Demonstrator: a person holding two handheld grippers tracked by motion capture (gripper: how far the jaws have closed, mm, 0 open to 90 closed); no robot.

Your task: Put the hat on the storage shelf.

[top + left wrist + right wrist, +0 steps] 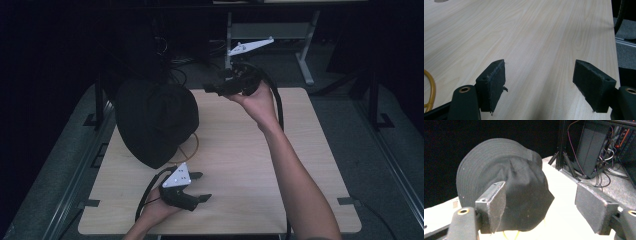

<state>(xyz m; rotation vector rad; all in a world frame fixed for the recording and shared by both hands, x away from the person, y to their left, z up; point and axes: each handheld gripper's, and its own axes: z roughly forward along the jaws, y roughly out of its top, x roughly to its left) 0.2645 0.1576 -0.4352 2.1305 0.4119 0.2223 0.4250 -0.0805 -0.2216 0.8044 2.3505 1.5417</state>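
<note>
A black bucket hat [155, 120] stands tilted on its brim at the left of the light wooden table [240, 165], with a yellow ring [192, 145] showing under its edge. My right gripper [212, 85] is held up over the table's far edge and points left at the hat [511, 182]. Its jaws stand wide apart, so my right gripper [540, 207] is open with nothing between them. Near the front edge my left gripper [201, 186] is open too. In its own view my left gripper [539, 82] frames bare tabletop [536, 30], with the yellow ring [430, 92] at the far left.
Behind the table stand a grey metal frame [305, 60] and tangled cables. A dark computer tower [591, 150] with wires sits on the floor past the table's corner. Metal rails [395, 165] run along both sides of the table.
</note>
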